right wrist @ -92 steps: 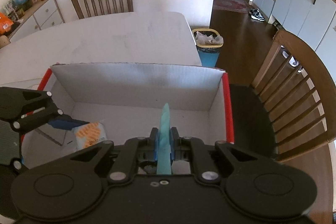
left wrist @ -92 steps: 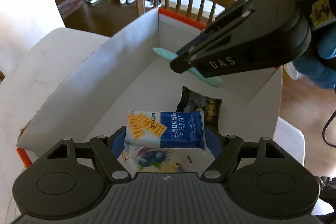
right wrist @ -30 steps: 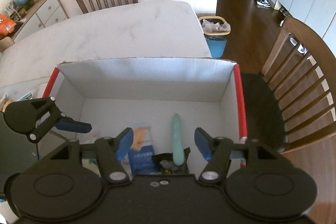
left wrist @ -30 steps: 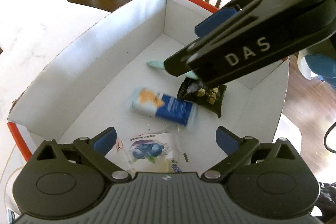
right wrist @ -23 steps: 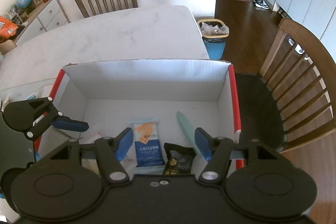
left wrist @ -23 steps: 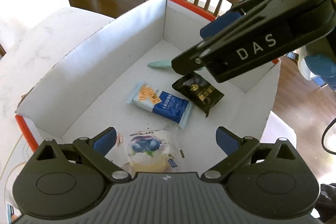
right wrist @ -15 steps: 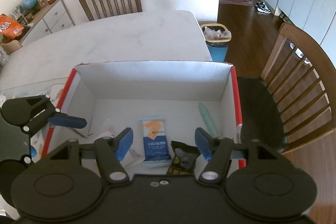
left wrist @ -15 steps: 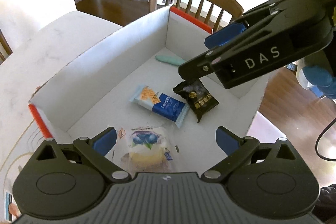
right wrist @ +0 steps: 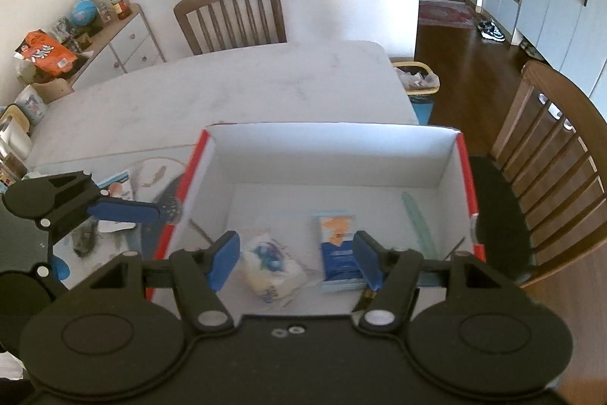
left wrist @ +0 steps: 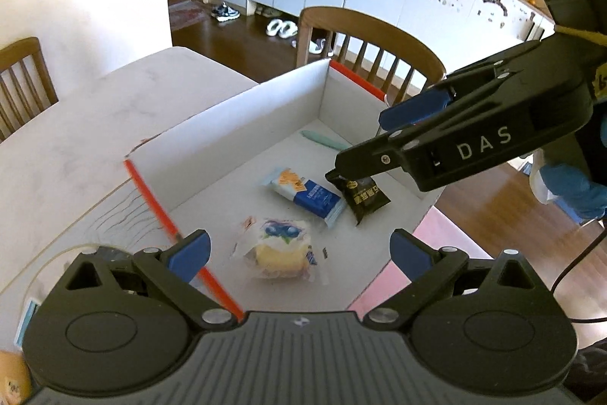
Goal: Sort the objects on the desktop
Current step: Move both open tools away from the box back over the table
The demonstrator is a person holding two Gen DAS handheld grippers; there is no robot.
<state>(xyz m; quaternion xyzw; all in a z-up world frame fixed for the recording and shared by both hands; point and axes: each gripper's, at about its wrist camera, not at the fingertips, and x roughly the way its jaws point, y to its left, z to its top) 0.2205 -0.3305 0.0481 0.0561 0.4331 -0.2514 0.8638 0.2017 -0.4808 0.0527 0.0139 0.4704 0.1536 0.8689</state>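
You have four things lying in the cardboard box (left wrist: 235,109): the mint-green tool (left wrist: 322,140) along its far wall, the blue cracker pack (left wrist: 308,191) mid-floor, the black snack packet (left wrist: 364,196) just beside that, and the blueberry cake packet (left wrist: 279,249) nearest you. Both your left gripper (left wrist: 299,249) and your right gripper (right wrist: 296,259) stand spread with nothing between the pads, above the box. Judging by the clutter beside the box's red-edged left wall (right wrist: 193,166), sorting is not finished: papers or packets (right wrist: 117,190) lie there on the table (right wrist: 242,82). What they are is blurred, and the left gripper covers part of them. The right gripper's body hides the box's near wall.
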